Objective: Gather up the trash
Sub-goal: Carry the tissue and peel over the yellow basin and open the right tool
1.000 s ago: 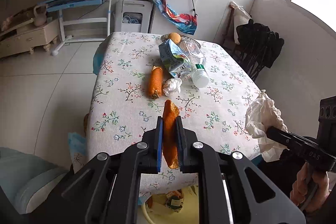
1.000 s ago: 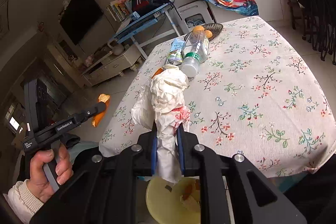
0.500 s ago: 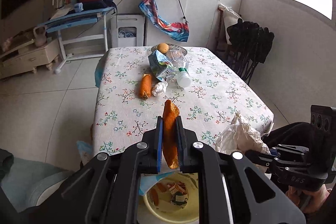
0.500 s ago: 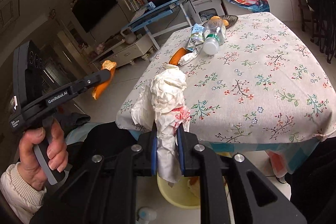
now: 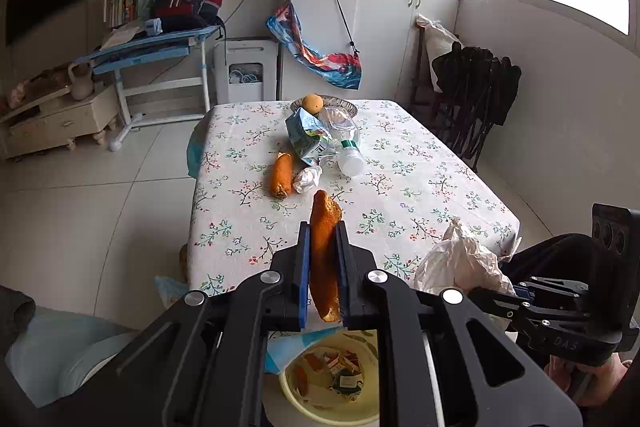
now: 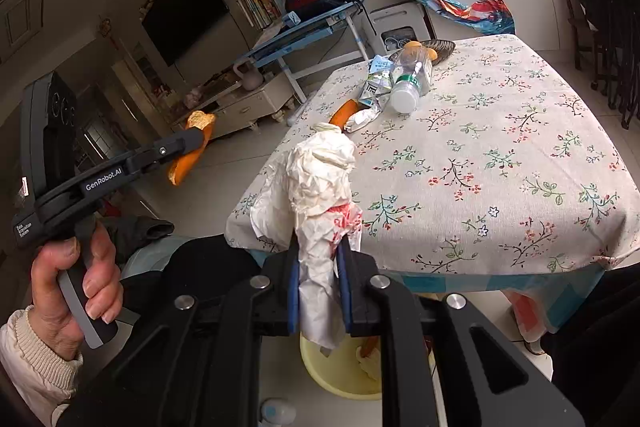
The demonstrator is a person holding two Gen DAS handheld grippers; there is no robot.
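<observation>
My left gripper is shut on a strip of orange peel, held in the air off the near edge of the table. My right gripper is shut on a crumpled white paper wad with red marks. Both hang above a yellow bin on the floor, which holds scraps. In the right wrist view the same yellow bin shows under the jaws. Still on the table lie another orange peel, a small crumpled wrapper, a flattened carton and a clear plastic bottle.
A dish with an orange fruit stands at the table's far end. Black folded chairs lean at the right wall. A blue desk and white cabinets line the back. A person's hand grips the left tool.
Both grippers pulled back from over the table to beyond its near edge, above the yellow bin, which now shows more fully. Each kept its grip.
</observation>
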